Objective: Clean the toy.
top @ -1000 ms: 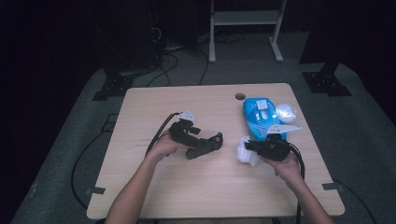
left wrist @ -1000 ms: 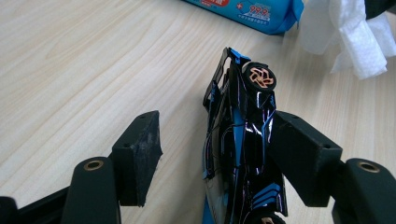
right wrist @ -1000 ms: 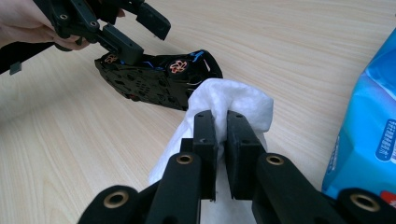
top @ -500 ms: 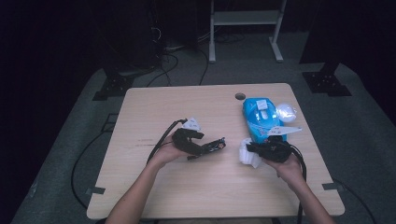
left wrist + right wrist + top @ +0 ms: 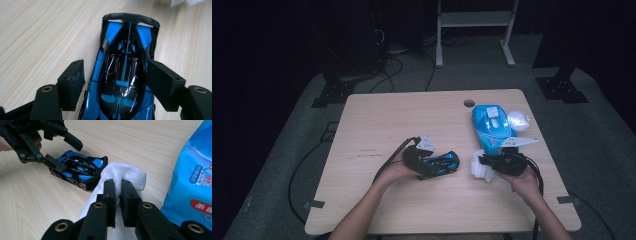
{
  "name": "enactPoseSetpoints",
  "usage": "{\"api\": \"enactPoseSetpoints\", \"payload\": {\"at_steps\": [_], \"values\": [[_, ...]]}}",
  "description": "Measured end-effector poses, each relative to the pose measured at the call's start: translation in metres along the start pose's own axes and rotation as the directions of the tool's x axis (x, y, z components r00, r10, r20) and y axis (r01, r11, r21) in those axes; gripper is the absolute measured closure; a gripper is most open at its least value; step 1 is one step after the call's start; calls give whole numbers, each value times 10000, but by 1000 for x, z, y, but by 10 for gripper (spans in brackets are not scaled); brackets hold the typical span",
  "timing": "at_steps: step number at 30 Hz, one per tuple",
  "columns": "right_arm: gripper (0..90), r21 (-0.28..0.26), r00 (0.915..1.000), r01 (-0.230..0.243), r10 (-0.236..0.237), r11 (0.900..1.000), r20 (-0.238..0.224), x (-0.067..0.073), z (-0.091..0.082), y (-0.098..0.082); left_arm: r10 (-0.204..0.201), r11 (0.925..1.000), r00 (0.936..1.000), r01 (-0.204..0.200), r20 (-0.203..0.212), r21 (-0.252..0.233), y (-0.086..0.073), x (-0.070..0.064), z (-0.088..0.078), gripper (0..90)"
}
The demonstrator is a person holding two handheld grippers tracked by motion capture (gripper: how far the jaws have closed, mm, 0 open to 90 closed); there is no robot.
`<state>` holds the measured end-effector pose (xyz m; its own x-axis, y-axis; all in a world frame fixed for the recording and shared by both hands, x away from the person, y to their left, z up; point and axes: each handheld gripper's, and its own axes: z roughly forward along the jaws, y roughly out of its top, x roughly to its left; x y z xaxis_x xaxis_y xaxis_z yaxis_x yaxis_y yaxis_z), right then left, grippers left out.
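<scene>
A blue and black toy car (image 5: 439, 164) sits on the wooden table (image 5: 377, 125), a little in front of its middle, with its wheels on the wood. The left gripper (image 5: 115, 82) straddles the car: its jaws stand spread to either side of the body, the right pad looks to be against the flank, and the left pad stands clear of it. The car is thus bracketed rather than clamped.

The right gripper (image 5: 118, 186) is closed on a folded white wipe (image 5: 125, 173), pinching a ridge of it between the pads. In the right gripper view the wipe hangs just beside the car's rear wing; whether the two touch cannot be told. In the high view the wipe (image 5: 480, 169) lies between the car and the person's right hand (image 5: 524, 180).

Behind the right hand lies a blue pack of wipes (image 5: 491, 127), with a crumpled white ball (image 5: 518, 120) just beside it near the table's far right edge.

The work in hand appears to be wiping the car. By the look of things, a wipe is already out of the pack and held, and the car is placed and steadied. No wiping contact shows as yet. What is left, most likely, is to close the left jaws on the car, bring the wipe onto the body and rub it over, then set the wipe aside.
</scene>
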<state>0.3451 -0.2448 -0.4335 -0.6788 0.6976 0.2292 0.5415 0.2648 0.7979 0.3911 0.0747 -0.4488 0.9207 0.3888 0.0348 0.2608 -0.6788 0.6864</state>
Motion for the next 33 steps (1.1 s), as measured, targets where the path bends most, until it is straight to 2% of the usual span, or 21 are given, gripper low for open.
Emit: {"api": "enactPoseSetpoints", "payload": {"at_steps": [6,10,12,14,16,19,26,29,33], "values": [[823,278,10000,77,-77,9996,-24,1,-2,-3,-35,9998,10000,36,45,-192,-3,-1,-6,255],[812,890,9999,162,-166,9959,43,-2,0,-13,-76,9999,10000,76,4,-88,-7,-2,-8,234],[761,1246,9999,0,-13,9922,103,-6,1,-21,-81,9999,10000,81,-31,-90,-8,-1,-11,224],[677,1388,9996,-208,229,9901,-135,-11,1,-27,-164,9997,9999,164,-27,-162,-9,-1,-14,212],[566,1218,9994,-257,282,9922,-190,-13,-4,-30,-206,9995,9998,205,-32,-243,-10,-1,-16,203],[501,797,9993,-177,202,9967,-311,-14,-14,-32,-193,9994,9998,192,-60,-282,-11,-2,-20,190],[457,414,9989,-275,291,9988,-373,-17,-32,-40,-179,9991,9997,173,-145,-382,-14,-4,-29,174],[454,320,9980,-457,470,9984,-422,-19,-34,-43,-241,9988,9996,234,-163,-434,-18,-4,-32,173],[453,311,9983,-362,375,9989,-450,-19,-34,-43,-292,9985,9993,280,-246,-474,-23,-3,-37,163]]}}
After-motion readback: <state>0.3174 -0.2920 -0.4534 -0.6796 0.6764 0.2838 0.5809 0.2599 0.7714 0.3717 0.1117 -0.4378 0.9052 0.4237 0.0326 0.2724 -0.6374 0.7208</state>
